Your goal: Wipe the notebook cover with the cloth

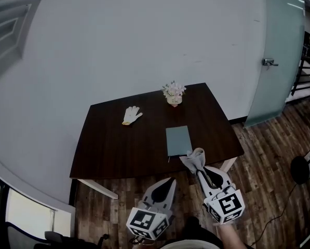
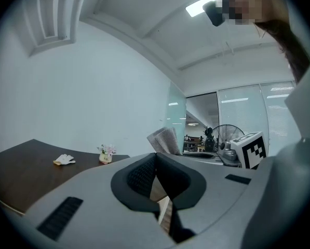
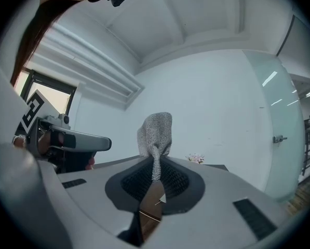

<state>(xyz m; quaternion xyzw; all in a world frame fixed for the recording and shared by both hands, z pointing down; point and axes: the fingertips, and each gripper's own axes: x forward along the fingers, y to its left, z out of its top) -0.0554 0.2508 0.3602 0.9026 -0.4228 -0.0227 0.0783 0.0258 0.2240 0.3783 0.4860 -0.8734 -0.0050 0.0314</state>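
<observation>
My right gripper (image 3: 156, 176) has its jaws clamped on the cloth (image 3: 156, 131), which bunches up above them. In the head view the cloth sits at the near right corner of the notebook (image 1: 177, 140); I cannot tell if they touch. My left gripper (image 2: 156, 162) has its jaws pressed together on nothing, off the table's (image 1: 118, 149) near edge. The notebook lies flat and closed. Beyond it, a pot (image 1: 174, 100) holds white flowers (image 1: 173, 90); a glove (image 1: 131, 114) lies to its left.
</observation>
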